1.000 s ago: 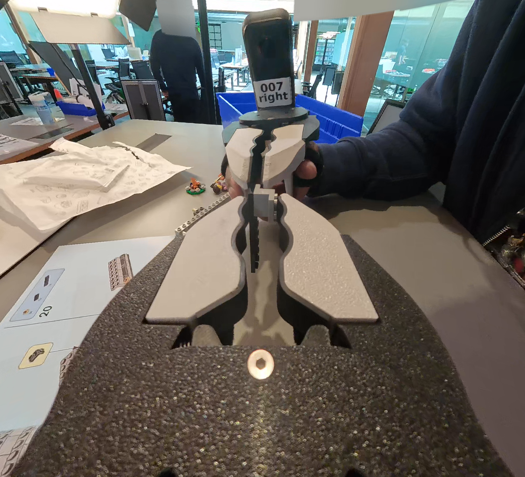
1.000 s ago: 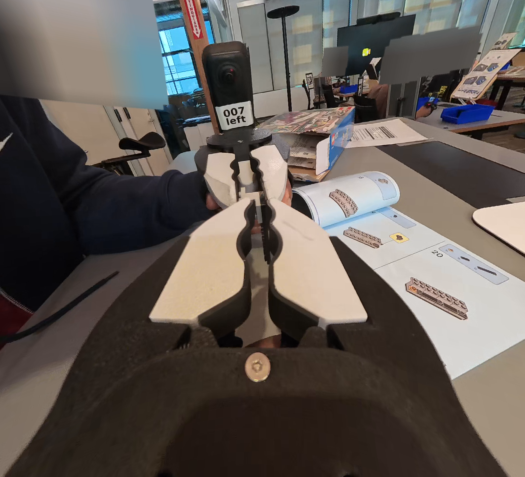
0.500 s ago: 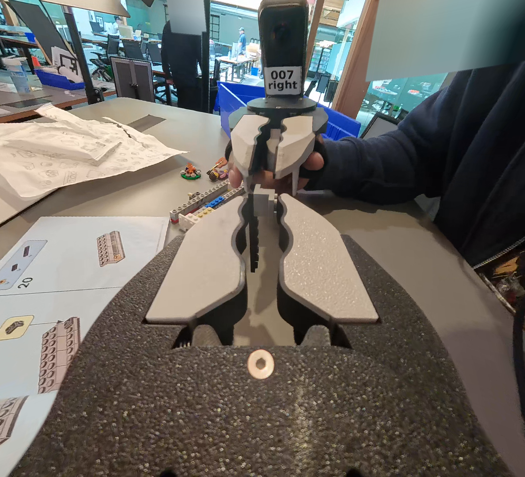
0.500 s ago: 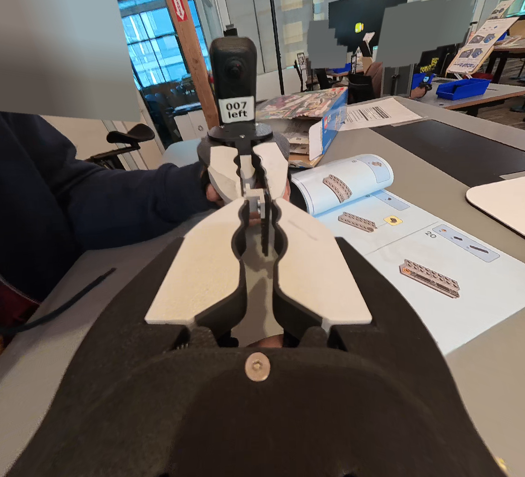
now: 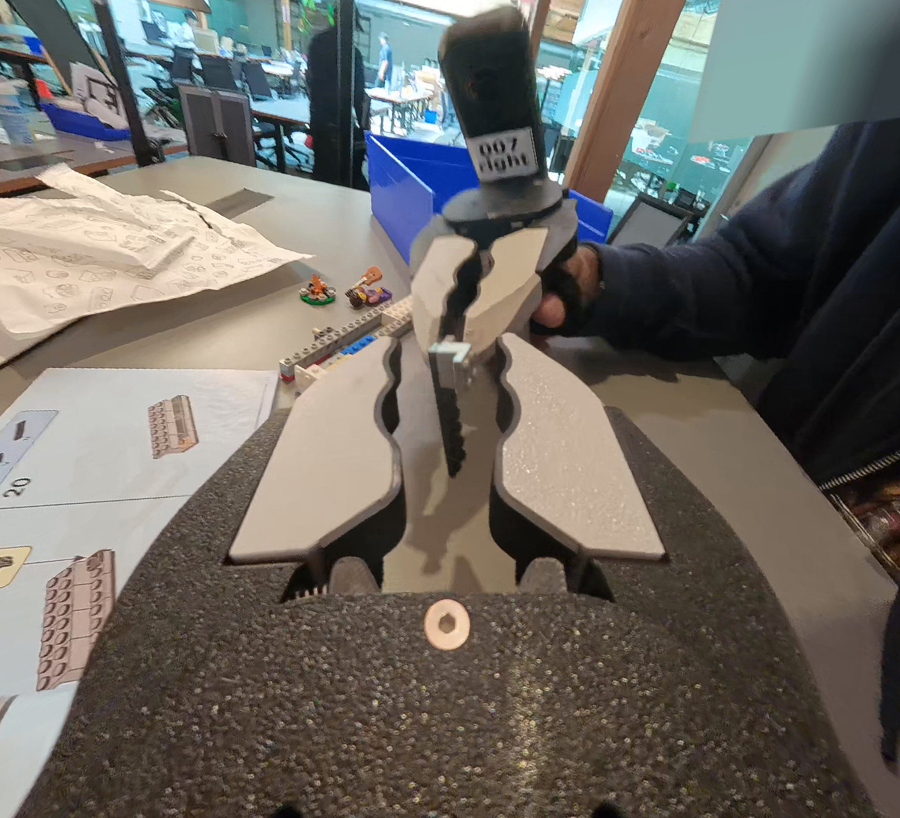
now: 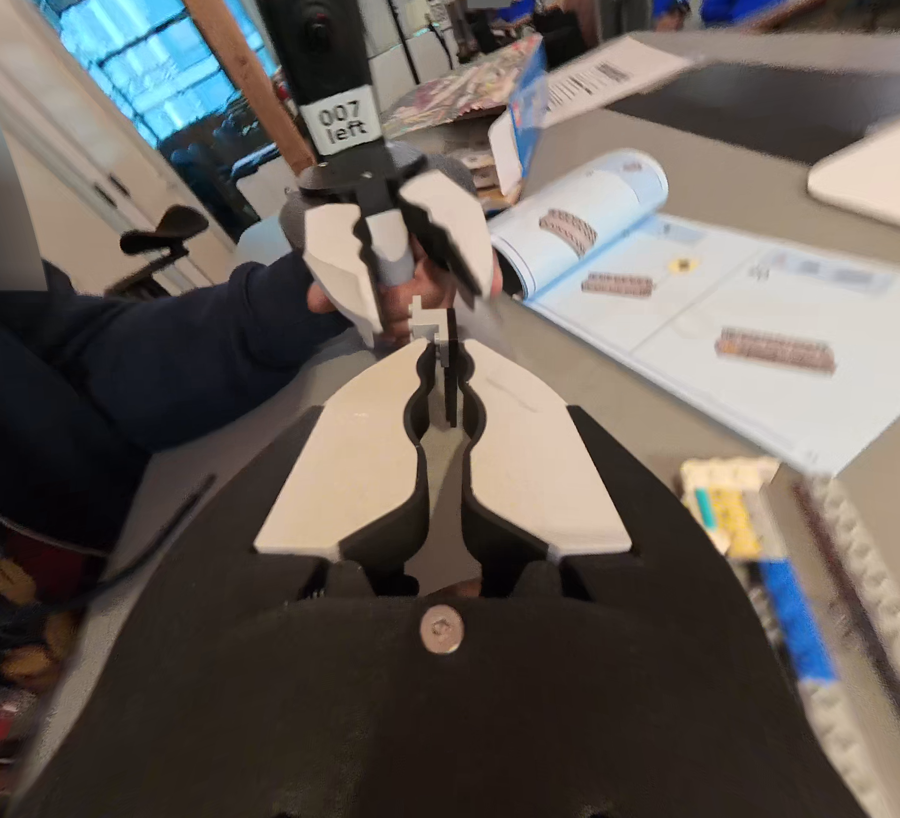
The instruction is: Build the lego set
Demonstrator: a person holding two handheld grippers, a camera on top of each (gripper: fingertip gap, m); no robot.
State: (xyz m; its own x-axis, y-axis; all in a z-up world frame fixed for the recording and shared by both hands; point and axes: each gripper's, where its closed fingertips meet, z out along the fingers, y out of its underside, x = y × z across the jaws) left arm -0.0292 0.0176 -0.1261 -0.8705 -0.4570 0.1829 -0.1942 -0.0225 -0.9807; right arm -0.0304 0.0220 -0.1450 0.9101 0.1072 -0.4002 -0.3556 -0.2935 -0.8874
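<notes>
A thin black brick plate point(image 5: 450, 424) with a small grey bracket piece point(image 5: 450, 358) at its tip stands between the fingers of my left gripper point(image 5: 448, 346). The left fingers point(image 5: 336, 444) stand wide apart with a clear gap on both sides and do not touch it. My right gripper point(image 6: 444, 349) is shut on this plate point(image 6: 452, 385), and the grey bracket point(image 6: 426, 324) sticks out past its tips. The right gripper point(image 5: 455, 332) faces me in the left wrist view. The left gripper point(image 6: 421, 317) shows open in the right wrist view.
A long grey brick assembly point(image 5: 341, 346) lies on the grey table point(image 5: 682, 405), next to two small figure builds point(image 5: 316, 293). An open instruction booklet point(image 5: 121, 429) lies at left, a paper bag point(image 5: 121, 254) beyond it, and a blue bin point(image 5: 414, 190) behind. A person's sleeve point(image 5: 730, 288) crosses at right. Less than 4 cm separates the two grippers' tips.
My left gripper has opened and let go of the plate and bracket. My right gripper loosened briefly, closed once more on the plate and now holds it alone. Both views have tilted.
</notes>
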